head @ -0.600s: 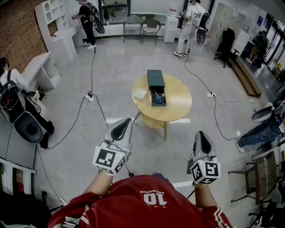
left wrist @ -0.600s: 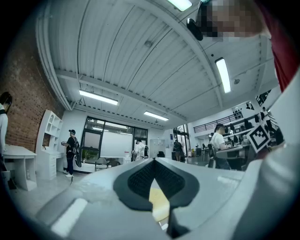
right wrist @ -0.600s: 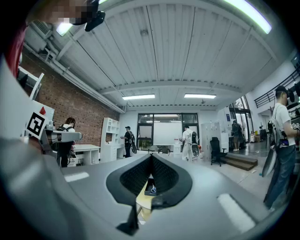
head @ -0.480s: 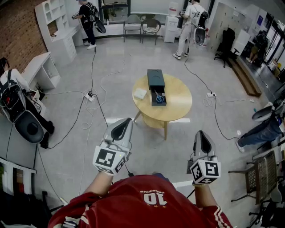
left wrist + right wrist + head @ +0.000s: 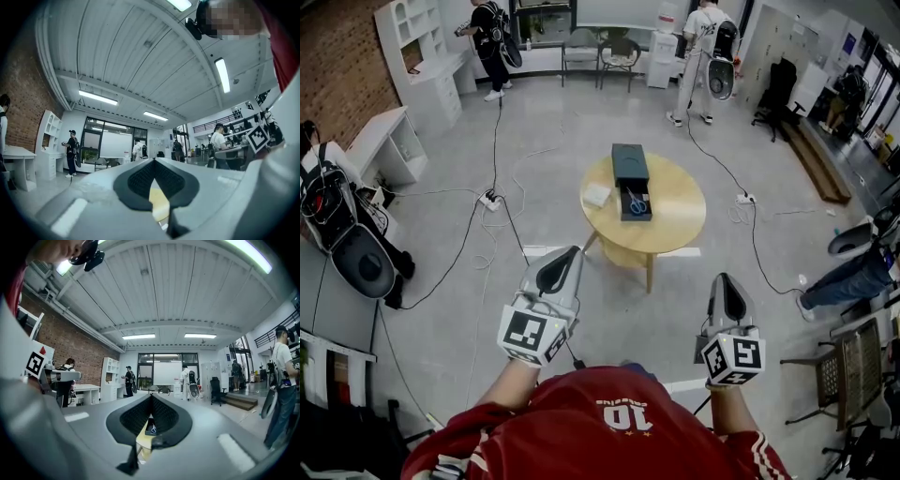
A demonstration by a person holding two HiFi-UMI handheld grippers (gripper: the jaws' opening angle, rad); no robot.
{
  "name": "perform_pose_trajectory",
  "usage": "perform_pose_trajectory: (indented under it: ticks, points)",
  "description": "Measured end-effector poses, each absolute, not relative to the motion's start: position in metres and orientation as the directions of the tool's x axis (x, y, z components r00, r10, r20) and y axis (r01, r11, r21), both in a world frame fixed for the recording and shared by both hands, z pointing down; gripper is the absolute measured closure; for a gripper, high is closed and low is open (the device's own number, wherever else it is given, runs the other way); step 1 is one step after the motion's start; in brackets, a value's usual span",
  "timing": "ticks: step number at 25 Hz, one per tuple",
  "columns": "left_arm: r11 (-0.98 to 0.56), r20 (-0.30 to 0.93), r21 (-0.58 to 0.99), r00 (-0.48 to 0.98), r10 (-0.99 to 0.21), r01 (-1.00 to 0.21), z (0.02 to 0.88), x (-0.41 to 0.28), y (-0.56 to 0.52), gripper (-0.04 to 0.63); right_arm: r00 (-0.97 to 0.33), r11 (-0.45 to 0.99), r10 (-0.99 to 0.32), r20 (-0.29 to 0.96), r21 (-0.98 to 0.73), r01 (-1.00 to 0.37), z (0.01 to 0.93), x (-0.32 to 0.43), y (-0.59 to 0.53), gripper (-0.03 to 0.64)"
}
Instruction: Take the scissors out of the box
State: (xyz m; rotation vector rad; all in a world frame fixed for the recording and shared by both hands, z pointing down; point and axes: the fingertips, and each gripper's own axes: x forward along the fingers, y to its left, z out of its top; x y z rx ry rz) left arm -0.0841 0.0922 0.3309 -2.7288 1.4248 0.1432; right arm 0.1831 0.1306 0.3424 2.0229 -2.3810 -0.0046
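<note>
Nothing's been touched yet, so the worries all lie ahead. Biggest thing first: the grey floor (image 5: 581, 122) between the person and the round desk (image 5: 675, 225) has cables (image 5: 508, 225) snaking off a power strip (image 5: 490, 202), and one runs down toward the person's feet. I'd guess a snagged foot on the walk in is the first risk. The desk is well away from both grippers, so it's a fair walk. On it sits the open dark box (image 5: 629, 161), over on the desk's left half, with a flat white thing (image 5: 596, 195) just beside it. That one looks easy to knock when reaching in. The left gripper (image 5: 566, 253) and right gripper (image 5: 724, 279) are both held out level with their jaws clenched together on nothing. They'll need to open before going in, or they'll just shove the tray around. The blue-handled scissors (image 5: 637, 202) lie flat inside the box's near end. Flat metal in a shallow tray is fiddly, so my bet is the jaws could skid off, or hook the box's wall and drag the whole thing toward the edge.
</note>
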Motion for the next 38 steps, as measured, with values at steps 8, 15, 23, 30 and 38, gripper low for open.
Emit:
perform_pose_trajectory:
  ticks: [8, 15, 23, 30, 38]
  points:
    - [-0.575, -0.111, -0.005, 0.571, -0.813, -0.818, 0.330, -0.086, 0.091, 0.592, -0.171, 0.171, -0.985, 0.013, 0.018, -0.985, 0.341, 0.178, 0.127, 0.626]
    - [-0.583, -0.095, 0.004, 0.580, -0.809, -0.813, 0.338, -0.083, 0.089, 0.592, -0.171, 0.170, -0.985, 0.030, -0.012, -0.985, 0.349, 0.178, 0.124, 0.626]
    - [-0.586, -0.092, 0.010, 0.582, -0.808, -0.811, 0.339, -0.083, 0.089, 0.592, -0.175, 0.175, -0.984, 0.036, -0.028, -0.984, 0.350, 0.179, 0.122, 0.626]
    - [-0.585, -0.085, 0.023, 0.582, -0.809, -0.810, 0.344, -0.086, 0.084, 0.592, -0.182, 0.181, -0.982, 0.047, -0.027, -0.983, 0.353, 0.175, 0.118, 0.626]
    - [-0.589, -0.066, 0.046, 0.586, -0.808, -0.807, 0.355, -0.081, 0.069, 0.592, -0.207, 0.206, -0.975, 0.085, -0.029, -0.978, 0.360, 0.172, 0.108, 0.626]
